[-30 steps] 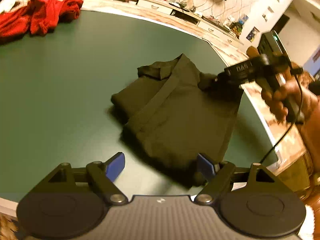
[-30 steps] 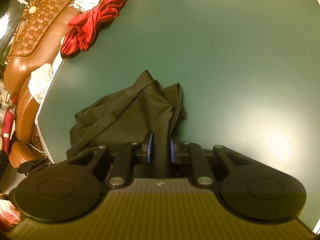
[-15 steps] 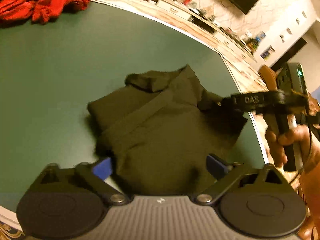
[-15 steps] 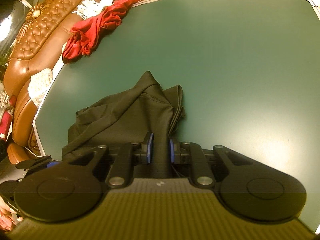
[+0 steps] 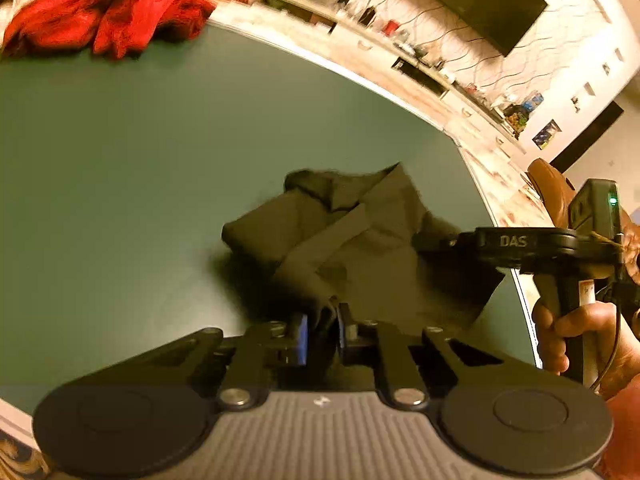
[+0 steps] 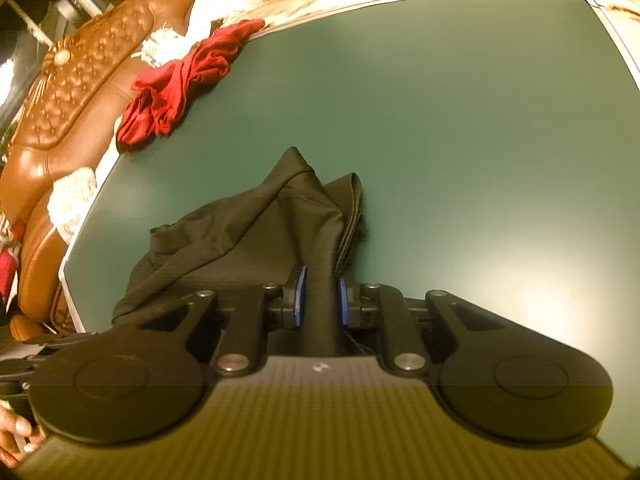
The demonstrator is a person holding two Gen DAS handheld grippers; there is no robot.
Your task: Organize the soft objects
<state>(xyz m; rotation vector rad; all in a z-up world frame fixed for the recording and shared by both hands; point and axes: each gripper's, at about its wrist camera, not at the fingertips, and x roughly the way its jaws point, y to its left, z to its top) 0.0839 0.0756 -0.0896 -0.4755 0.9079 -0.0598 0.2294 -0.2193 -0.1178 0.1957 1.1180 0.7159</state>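
The dark garment (image 5: pixel 360 248) lies rumpled on the green worktop (image 5: pixel 120 160), near its edge at 3 o'clock in the left wrist view. The left gripper (image 5: pixel 320 330) is pinched on a fold at the garment's near hem, its blue pads (image 5: pixel 303 336) drawn close with cloth bunched between them. The right gripper (image 6: pixel 320 296) likewise pinches the garment (image 6: pixel 240 240), a band of fabric rising between its 2 blue pads (image 6: pixel 299 294) and running back under the gripper body. In the left wrist view the right gripper (image 5: pixel 430 240) comes in from 3 o'clock, its tip buried in the garment's side, and a hand (image 5: pixel 576 336) wraps its handle.

A red cloth (image 5: pixel 108 28) sits crumpled at the worktop's far edge, at 11 o'clock in the left wrist view, well apart from the dark garment. In the right wrist view the same red cloth (image 6: pixel 180 84) lies at 10 o'clock, beside a brown tufted leather sofa (image 6: pixel 72 92) draped with white fringed fabric (image 6: pixel 200 20).
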